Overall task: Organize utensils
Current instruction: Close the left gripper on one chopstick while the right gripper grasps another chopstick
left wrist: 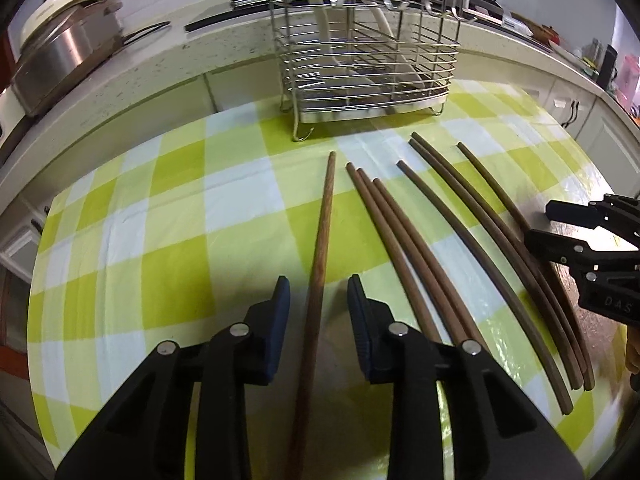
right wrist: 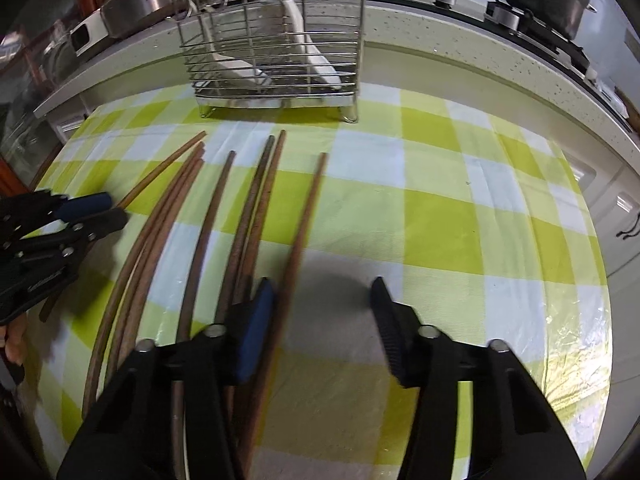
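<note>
Several long brown chopsticks (left wrist: pixel 400 232) lie side by side on the green-and-white checked tablecloth (left wrist: pixel 160 240). My left gripper (left wrist: pixel 319 292) straddles the leftmost chopstick (left wrist: pixel 322 220), with a gap on each side of it; the jaws stand open. In the right wrist view my right gripper (right wrist: pixel 320 292) is open around the rightmost chopstick (right wrist: pixel 308 208), which runs close along the blue left pad (right wrist: pixel 256 320); the other pad stands well off it. The remaining chopsticks (right wrist: pixel 216 208) lie to its left. A wire utensil rack (left wrist: pixel 368 60) (right wrist: pixel 272 52) stands behind the chopstick tips, with white utensils in it.
A pale counter edge (left wrist: pixel 160 76) curves behind the table, bearing a steel pot (left wrist: pixel 60 52) and a dark pot (right wrist: pixel 548 4). Each gripper shows in the other's view, the right gripper (left wrist: pixel 546 222) and the left gripper (right wrist: pixel 108 210). Fingers of a hand (right wrist: pixel 16 344) show at the left edge.
</note>
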`<state>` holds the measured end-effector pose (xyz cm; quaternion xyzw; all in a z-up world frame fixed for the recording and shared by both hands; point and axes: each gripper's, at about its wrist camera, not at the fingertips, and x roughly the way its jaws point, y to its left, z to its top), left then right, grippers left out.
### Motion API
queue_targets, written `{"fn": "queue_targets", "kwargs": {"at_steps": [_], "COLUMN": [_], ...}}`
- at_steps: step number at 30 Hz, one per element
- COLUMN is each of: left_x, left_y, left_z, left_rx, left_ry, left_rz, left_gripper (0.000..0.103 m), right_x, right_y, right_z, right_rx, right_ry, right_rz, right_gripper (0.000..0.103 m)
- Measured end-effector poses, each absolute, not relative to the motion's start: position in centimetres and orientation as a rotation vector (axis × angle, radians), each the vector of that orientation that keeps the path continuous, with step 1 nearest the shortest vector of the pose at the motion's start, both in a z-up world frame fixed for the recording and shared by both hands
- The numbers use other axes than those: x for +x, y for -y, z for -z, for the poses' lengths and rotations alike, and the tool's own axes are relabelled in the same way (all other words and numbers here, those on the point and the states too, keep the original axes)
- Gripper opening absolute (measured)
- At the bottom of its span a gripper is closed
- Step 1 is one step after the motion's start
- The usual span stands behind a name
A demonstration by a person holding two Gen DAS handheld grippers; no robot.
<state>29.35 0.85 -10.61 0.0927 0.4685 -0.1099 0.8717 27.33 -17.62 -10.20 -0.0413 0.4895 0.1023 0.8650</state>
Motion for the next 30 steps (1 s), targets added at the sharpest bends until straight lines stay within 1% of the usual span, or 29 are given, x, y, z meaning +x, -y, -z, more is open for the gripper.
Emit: {"fn": "queue_targets", "kwargs": {"at_steps": [1,3,4,5,6,9,13,22,30], "left_x": [29.5,29.7,29.9,30.0,30.0,29.8,28.9,26.4,24.1], "left_y": [-0.7,-0.5,-0.6,-0.6,-0.6,-0.8,-1.2,-2.7,-3.6], "left_z": [10.6,10.6,10.6,10.6,10.6,10.5,9.9,7.3,4.6], "left_rx": [0.196,0.191,0.19,0.192,0.192,0.181,0.156,0.089,0.058], "left_ry": [-0.984,-0.994,-0.997,-1.0,-1.002,-1.007,-0.99,-0.926,-0.854], "left_rz": [0.243,0.266,0.266,0.263,0.264,0.264,0.263,0.241,0.227], "left_gripper": [0.019,0.014,0.01,0.008,0.007,0.007,0.007,0.007,0.007], "right_x": [27.3,27.3,27.4,27.4,27.4,27.5,27.3,26.1,24.6], "right_y": [17.6,17.7,17.7,17.8,17.9,18.6,19.1,19.4,20.0], "right_z": [10.2,10.1,10.1,10.1,10.1,10.1,10.0,8.3,5.7], "right_rx": [-0.087,-0.087,-0.086,-0.085,-0.082,-0.039,-0.017,-0.001,0.01], "right_ry": [-1.025,-1.024,-1.024,-1.022,-1.02,-1.023,-1.02,-0.979,-0.92], "right_rz": [-0.218,-0.224,-0.226,-0.226,-0.222,-0.232,-0.244,-0.264,-0.268], "right_gripper": [0.038,0.029,0.027,0.021,0.017,0.013,0.01,0.01,0.01]}}
